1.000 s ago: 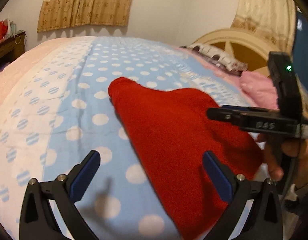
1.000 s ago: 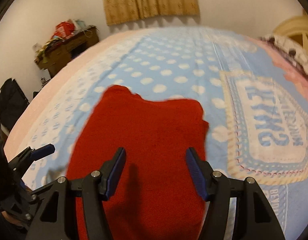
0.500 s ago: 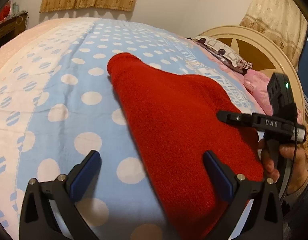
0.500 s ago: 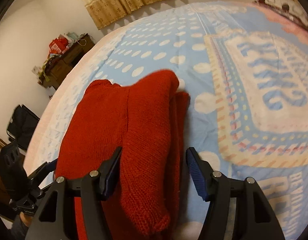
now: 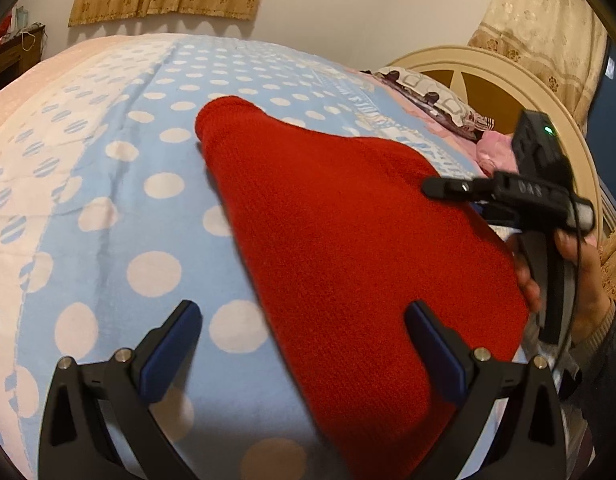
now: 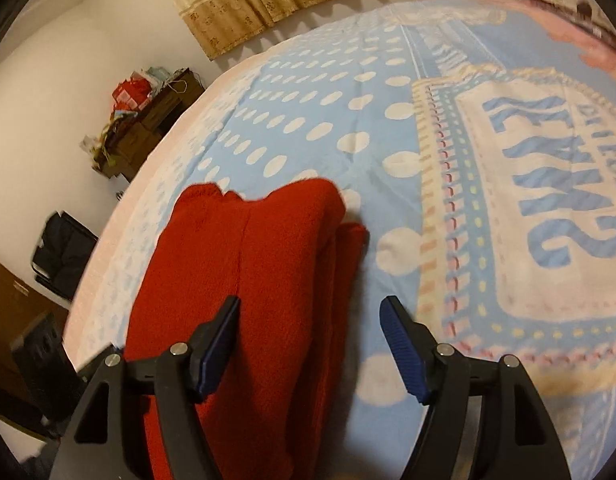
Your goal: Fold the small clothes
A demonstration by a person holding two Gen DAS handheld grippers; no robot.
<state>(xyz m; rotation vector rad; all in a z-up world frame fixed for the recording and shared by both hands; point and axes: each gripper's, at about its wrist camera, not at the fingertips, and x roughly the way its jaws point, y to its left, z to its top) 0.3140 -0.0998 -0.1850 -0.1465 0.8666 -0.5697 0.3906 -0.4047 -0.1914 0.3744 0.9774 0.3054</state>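
Observation:
A red knitted garment lies folded on the blue polka-dot bedspread. My left gripper is open and empty, hovering over the garment's near left edge. In the right wrist view the garment shows stacked folded layers along its right side. My right gripper is open and empty above that right edge. The right gripper also shows in the left wrist view, held by a hand at the garment's right side.
A cream headboard and pillows are at the right. A large printed panel on the bedspread lies right of the garment. A cluttered wooden dresser and a dark bag stand beyond the bed's left edge.
The right gripper swung to the garment's right side, and the folded edge now shows there. The left gripper drifted slightly. Both stayed open.

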